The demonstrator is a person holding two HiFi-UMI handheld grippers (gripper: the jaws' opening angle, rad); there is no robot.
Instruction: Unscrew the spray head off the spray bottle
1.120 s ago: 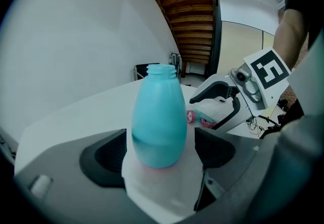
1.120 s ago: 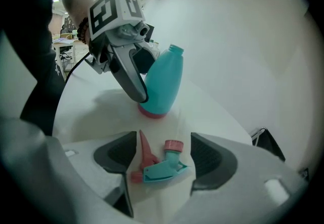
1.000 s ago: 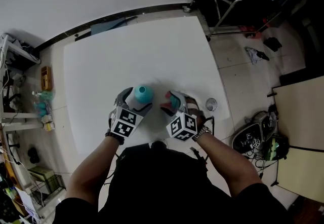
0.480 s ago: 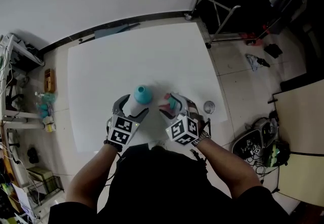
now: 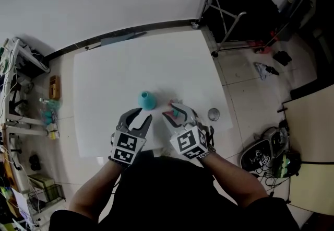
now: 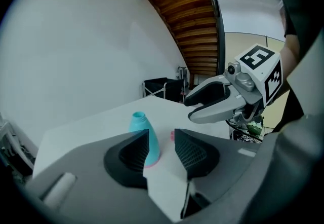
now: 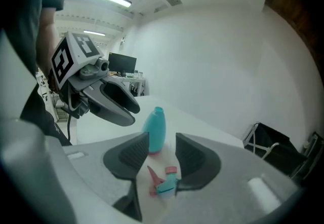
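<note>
Jaws of left gripper and right gripper are closing empty, withdrawn from the spray bottle; the spray head lies detached beside it.

Bottle on table — spray head right, seemingly apart.

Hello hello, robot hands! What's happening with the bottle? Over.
Left gripper, right gripper: jaws closing, gripping nothing. Bottle upright on table, spray head off, lying loose by right jaws. Nothing in the way.

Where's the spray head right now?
The spray head lies on the table just right of the upright teal bottle in the head view, by the right gripper, whose closing jaws hold nothing.
</note>
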